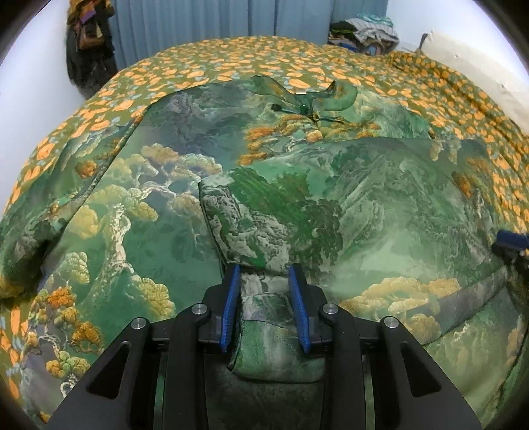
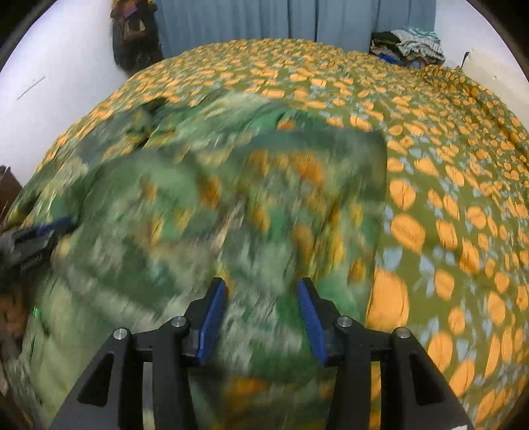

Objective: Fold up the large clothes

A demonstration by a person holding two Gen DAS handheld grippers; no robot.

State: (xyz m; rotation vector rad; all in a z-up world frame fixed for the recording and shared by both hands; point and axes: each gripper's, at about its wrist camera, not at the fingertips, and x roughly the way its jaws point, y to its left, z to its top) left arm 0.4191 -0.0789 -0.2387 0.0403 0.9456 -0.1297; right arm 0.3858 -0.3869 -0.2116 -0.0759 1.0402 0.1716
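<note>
A large green garment (image 1: 185,185) printed with trees and mountains lies spread on the bed. Its lower part is folded up over the body, and the fold's edge (image 1: 211,211) runs down to my left gripper (image 1: 266,274). The left jaws stand apart with a bunched strip of the garment between them; the blue pads do not press it. My right gripper (image 2: 263,287) is open above the garment (image 2: 205,205), which is motion-blurred in the right wrist view. Each gripper shows at the edge of the other's view: the right (image 1: 510,244), the left (image 2: 36,238).
The bed is covered by an olive bedspread (image 2: 446,185) with orange spots, bare to the right of the garment. White walls flank the bed. Blue curtains (image 1: 211,26), a pile of clothes (image 1: 367,31) and dark hanging items (image 1: 89,43) are at the far end.
</note>
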